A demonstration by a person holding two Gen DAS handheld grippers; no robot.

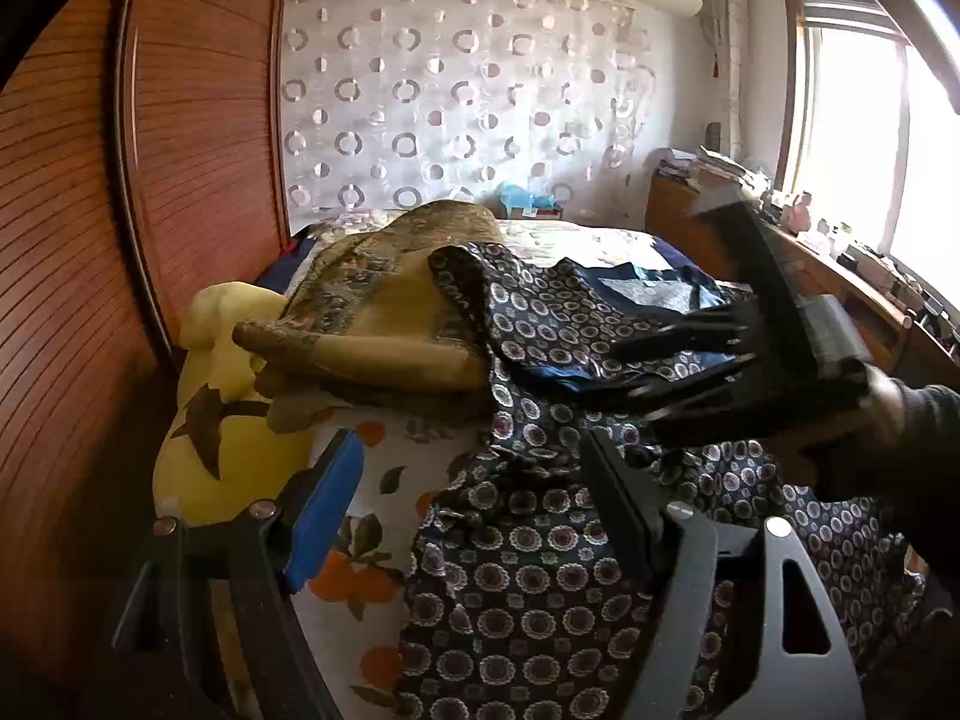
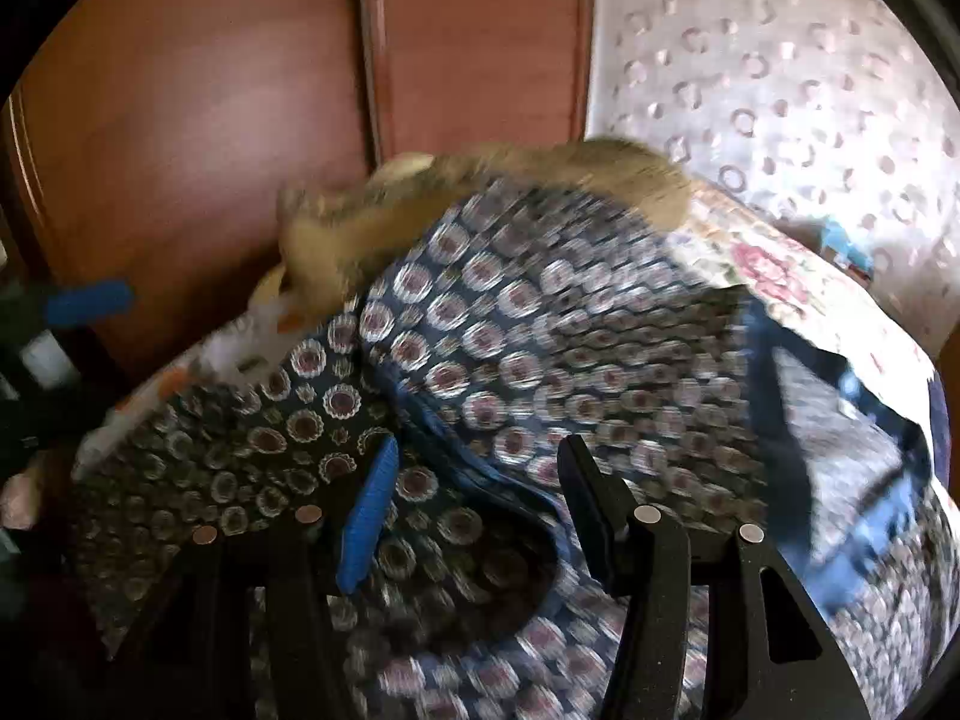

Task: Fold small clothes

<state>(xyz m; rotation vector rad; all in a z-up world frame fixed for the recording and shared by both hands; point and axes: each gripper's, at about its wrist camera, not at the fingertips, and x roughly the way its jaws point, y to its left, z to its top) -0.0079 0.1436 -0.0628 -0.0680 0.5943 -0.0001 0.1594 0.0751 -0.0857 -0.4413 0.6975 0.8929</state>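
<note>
- Navy garment with round flower print (image 1: 540, 540): lies rumpled across the near part of the bed, one fold reaching up over the mustard cloth; in the right wrist view it fills the middle, blurred
- Left gripper (image 1: 474, 480): jaws wide apart, nothing between them; blue pad over the bedsheet, black finger over the garment
- Right gripper (image 2: 474, 480): jaws apart above the garment, pads not pressing on it; seen blurred from the left wrist view at right, with a dark sleeve behind
- Mustard cloth (image 1: 384, 312): piled on the bed, behind the garment and touching it
- Yellow plush toy (image 1: 216, 408): at the bed's left edge, beside the wooden wardrobe (image 1: 120, 240)
- Bedsheet with orange fruit print (image 1: 372, 540): under everything
- Window (image 1: 864, 138): bright, far right
</note>
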